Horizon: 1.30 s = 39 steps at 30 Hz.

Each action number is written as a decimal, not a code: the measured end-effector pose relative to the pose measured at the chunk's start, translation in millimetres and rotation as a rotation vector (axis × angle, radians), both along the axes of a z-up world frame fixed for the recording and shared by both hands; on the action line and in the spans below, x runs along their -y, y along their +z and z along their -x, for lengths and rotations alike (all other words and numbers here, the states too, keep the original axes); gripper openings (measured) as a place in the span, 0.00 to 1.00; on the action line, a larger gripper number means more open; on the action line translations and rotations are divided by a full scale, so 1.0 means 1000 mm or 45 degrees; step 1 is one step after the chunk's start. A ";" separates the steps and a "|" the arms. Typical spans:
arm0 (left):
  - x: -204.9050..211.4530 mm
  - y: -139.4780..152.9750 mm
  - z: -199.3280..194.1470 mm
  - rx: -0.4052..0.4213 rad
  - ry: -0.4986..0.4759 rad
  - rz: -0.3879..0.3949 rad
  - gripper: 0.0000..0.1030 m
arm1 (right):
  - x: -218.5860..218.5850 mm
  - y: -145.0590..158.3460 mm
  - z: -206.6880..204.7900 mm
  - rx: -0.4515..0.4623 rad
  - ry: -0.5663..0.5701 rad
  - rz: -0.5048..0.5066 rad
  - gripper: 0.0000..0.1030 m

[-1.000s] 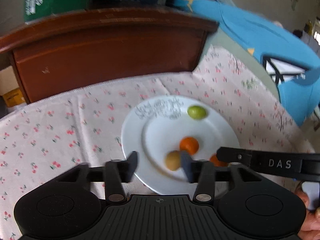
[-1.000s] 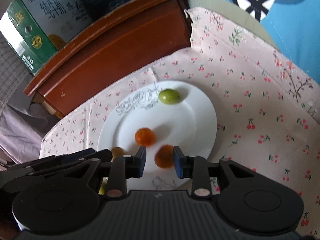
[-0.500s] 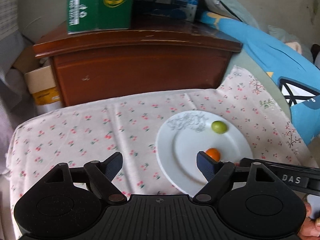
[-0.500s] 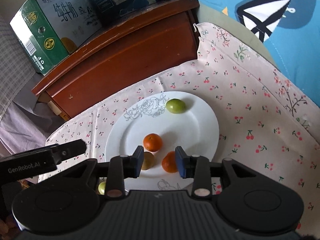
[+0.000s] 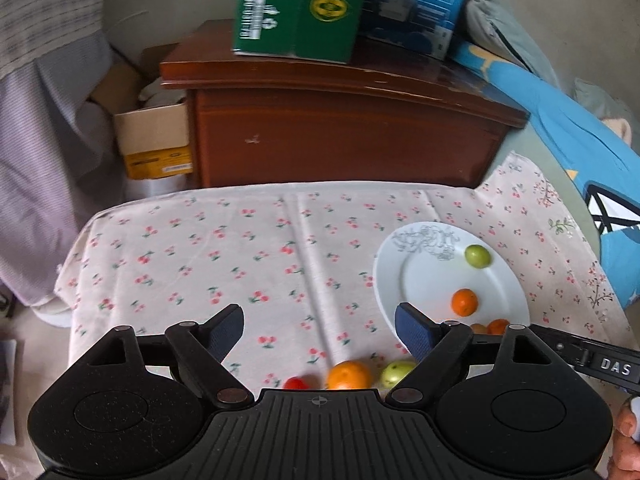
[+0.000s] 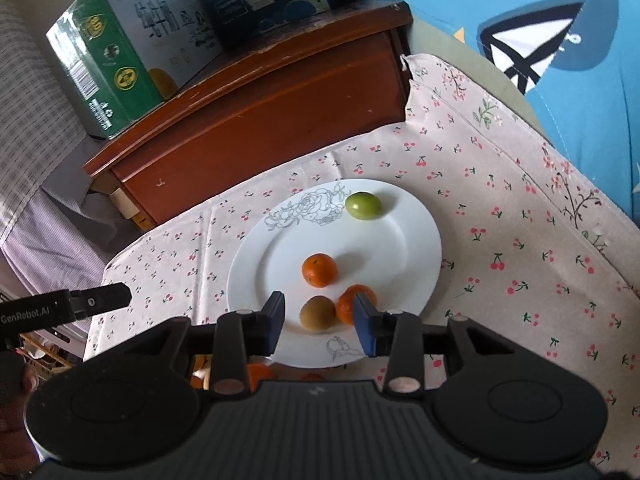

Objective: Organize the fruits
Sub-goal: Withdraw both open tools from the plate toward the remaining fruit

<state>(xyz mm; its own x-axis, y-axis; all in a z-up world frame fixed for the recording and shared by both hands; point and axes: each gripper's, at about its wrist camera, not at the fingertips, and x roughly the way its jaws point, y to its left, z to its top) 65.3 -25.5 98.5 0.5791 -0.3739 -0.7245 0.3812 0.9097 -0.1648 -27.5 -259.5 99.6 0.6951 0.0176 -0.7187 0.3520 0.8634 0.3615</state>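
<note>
A white plate point(image 6: 416, 240) on the cherry-print cloth holds a green fruit point(image 6: 363, 206), an orange mandarin point(image 6: 319, 269), a brown kiwi point(image 6: 317, 313) and a second mandarin point(image 6: 352, 302). My right gripper point(image 6: 319, 324) hovers open and empty over the plate's near rim, above the kiwi. My left gripper point(image 5: 319, 330) is wide open and empty, left of the plate point(image 5: 516, 292). Below it on the cloth lie an orange point(image 5: 349, 375), a green fruit point(image 5: 396, 372) and a small red fruit point(image 5: 296, 383).
A dark wooden cabinet point(image 5: 340, 132) stands behind the table, with a green carton point(image 5: 300, 8) and a blue box point(image 5: 416, 4) on top. A cardboard box point(image 5: 154, 140) sits to its left. Blue bedding point(image 6: 560, 40) lies at the right.
My left gripper has pulled back and left from the plate and opened wide, bringing the loose fruits on the cloth into view. My right gripper has backed away a little from the plate.
</note>
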 end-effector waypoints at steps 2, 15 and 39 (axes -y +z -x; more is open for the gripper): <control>-0.006 0.000 0.000 -0.001 0.022 -0.006 0.82 | -0.002 0.001 0.002 0.003 0.008 0.008 0.38; -0.031 -0.011 0.015 0.006 0.049 -0.086 0.82 | -0.013 0.001 0.031 -0.005 0.007 -0.009 0.38; -0.033 -0.057 0.025 0.010 -0.030 -0.168 0.80 | -0.061 -0.030 0.059 -0.098 0.163 0.014 0.38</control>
